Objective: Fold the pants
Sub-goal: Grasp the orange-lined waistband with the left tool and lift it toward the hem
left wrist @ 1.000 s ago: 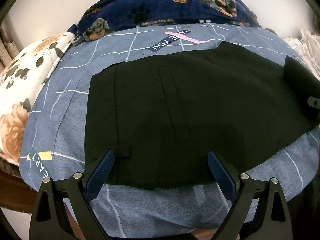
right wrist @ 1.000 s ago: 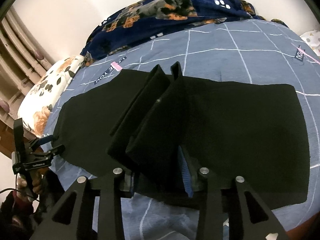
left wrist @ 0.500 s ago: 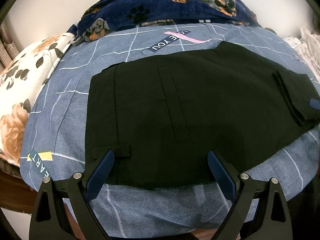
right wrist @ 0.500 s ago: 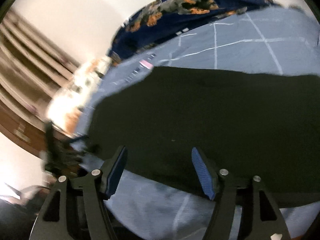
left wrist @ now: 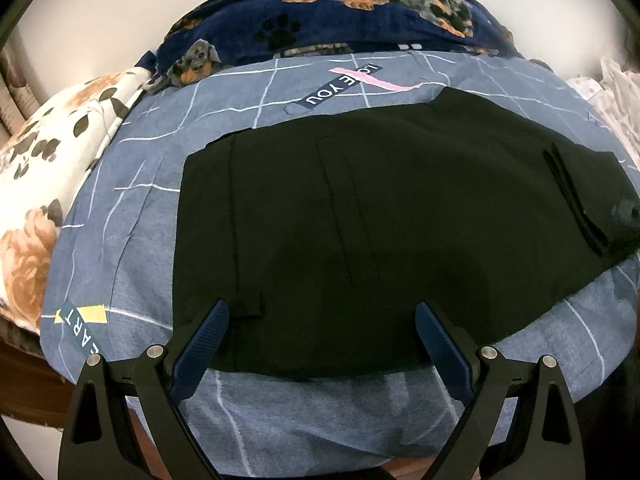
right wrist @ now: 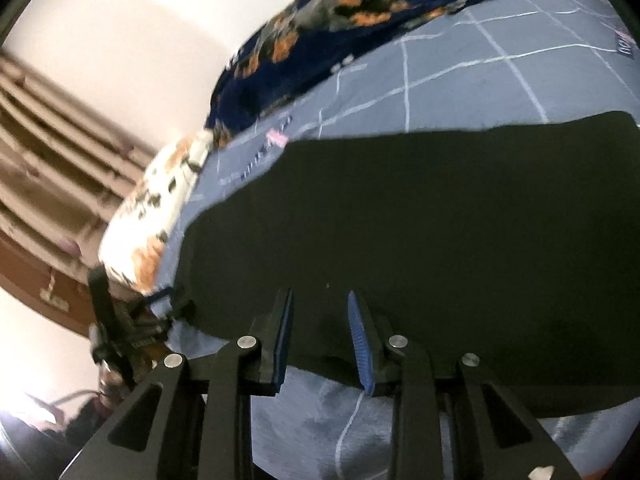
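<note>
- Pants [left wrist: 360,232]: black, spread flat on a blue-grey bedsheet [left wrist: 132,248] with thin white grid lines; waistband to the left in the left wrist view, a belt loop near the near left corner.
- Folded-over part of the pants [left wrist: 592,196] lying on top of the rest at the far right of that view, its edge showing as a doubled dark line.
- Left gripper [left wrist: 322,336]: spread wide, hovering over the near edge of the pants; blue pads [left wrist: 204,344] clear of the cloth on either side, nothing pinched between them.
- Right gripper [right wrist: 320,336]: narrow and closing, poised at the near hem of the pants; black cloth seen in the gap between the two blue pads, but cannot tell whether the pads press on it yet.
- Right wrist view blurred and tilted; pants [right wrist: 440,240] filling the middle as one dark sheet, bedsheet [right wrist: 460,80] beyond and below it.
- Left gripper [right wrist: 120,320] also visible at the left edge of the right wrist view, beside the corner of the pants.
- Navy blanket [left wrist: 340,20] with dog and paw prints bunched along the far side of the bed, against a pale wall.
- White pillow [left wrist: 44,184] with orange flowers and dark leaves at the left end of the bed, touching the sheet.
- Printed label reading "YOU" [left wrist: 340,86] on the sheet just beyond the far edge of the pants.
- Pale crumpled fabric [left wrist: 616,92] at the far right, only partly in view.
</note>
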Demonstrator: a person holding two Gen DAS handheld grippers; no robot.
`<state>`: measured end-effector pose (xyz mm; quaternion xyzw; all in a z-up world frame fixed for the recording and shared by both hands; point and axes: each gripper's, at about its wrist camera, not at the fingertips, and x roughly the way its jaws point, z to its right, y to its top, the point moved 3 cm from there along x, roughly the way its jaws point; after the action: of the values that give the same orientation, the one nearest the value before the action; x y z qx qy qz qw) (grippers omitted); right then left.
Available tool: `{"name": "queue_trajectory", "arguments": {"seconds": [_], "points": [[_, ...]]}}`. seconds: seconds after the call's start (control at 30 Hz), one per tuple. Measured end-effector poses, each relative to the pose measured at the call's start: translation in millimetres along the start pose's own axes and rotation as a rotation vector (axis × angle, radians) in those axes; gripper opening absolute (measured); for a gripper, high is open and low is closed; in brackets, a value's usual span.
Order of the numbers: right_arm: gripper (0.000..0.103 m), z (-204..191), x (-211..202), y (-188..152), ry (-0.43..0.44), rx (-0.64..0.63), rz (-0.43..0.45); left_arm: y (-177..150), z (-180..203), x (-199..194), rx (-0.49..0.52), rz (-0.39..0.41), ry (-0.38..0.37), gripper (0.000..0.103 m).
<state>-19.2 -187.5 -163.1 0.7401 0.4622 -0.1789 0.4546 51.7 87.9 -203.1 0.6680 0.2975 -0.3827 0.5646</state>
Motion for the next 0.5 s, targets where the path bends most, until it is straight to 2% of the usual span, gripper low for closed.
{"name": "queue_trajectory", "arguments": {"seconds": [0.1,0.23,0.5], "points": [[0.028,1,13,-6,-0.047,-0.031,-0.051,1,-4,-2,-0.01,0.01,0.002,0.094],[0.028,0,17,-9,-0.083,-0.07,-0.063,8,-21,-9,-0.038,0.041,0.016,0.094],[0.027,1,7,-3,-0.052,-0.049,-0.034,14,-108,-23,-0.243,0.032,-0.081,0.094]]}}
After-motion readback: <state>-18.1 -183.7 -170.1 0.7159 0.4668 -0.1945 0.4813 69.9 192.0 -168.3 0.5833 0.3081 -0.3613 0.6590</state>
